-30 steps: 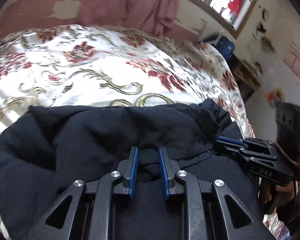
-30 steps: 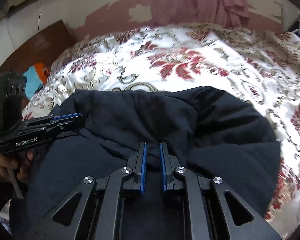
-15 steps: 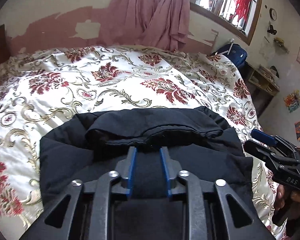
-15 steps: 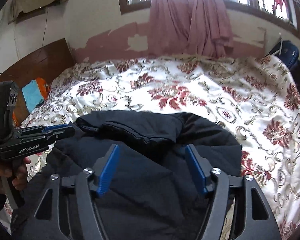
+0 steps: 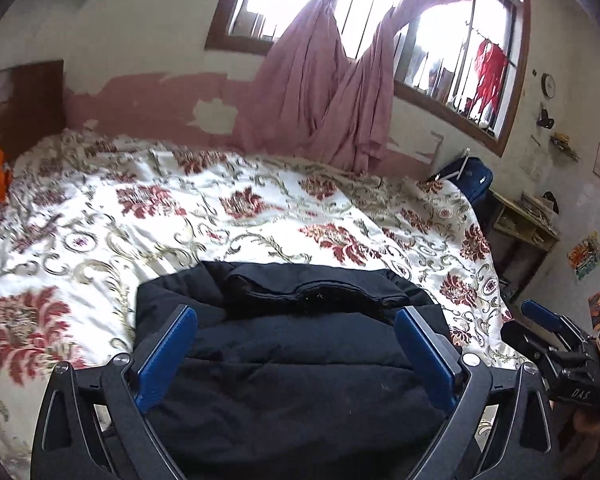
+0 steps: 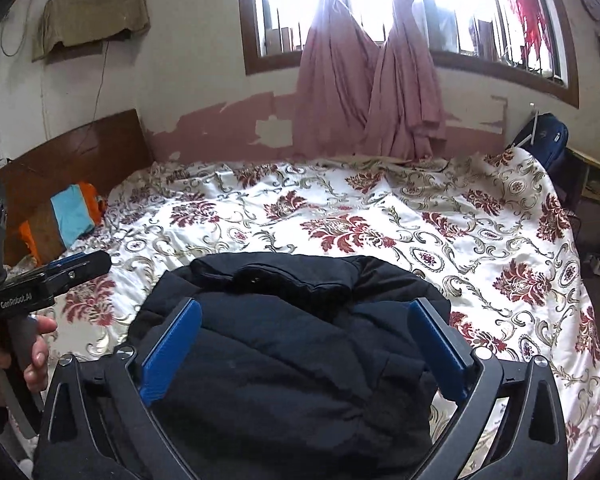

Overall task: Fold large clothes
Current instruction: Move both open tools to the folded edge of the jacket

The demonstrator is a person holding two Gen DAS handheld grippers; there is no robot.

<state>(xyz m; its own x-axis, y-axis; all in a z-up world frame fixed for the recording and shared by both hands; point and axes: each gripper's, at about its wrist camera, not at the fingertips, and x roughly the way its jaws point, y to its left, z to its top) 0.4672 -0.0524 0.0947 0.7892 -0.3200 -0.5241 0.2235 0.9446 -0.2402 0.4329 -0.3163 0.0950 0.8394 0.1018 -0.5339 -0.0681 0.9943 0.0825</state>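
Dark jacket (image 5: pixel 292 364) lies on the near part of the bed (image 5: pixel 260 216), on the flowered bedspread, close to the near edge. It sits as a compact, thick bundle: padded body doubled over itself, with a narrower layer, perhaps collar or hood, lying across the far side. No sleeve seen trailing out onto the bedspread in either view.

Left gripper (image 5: pixel 296 340): fingers spread wide, nothing between them, raised above the bundle and not touching it as far as can be told. Right gripper (image 6: pixel 308 336): the same, fingers wide apart and empty, over the jacket. In the left wrist view the right gripper shows at the right edge, off the cloth; in the right wrist view the left gripper is at the left edge with the person's hand (image 6: pixel 36 344) on its handle.

Judgement: folding looks nearly or wholly done. Main folds are in and the bundle holds its shape with neither gripper on it. Right side of the bundle looks lumpier, edges not square. What may be left: a light press or tuck to tidy that side, or moving it elsewhere. Underside not visible.
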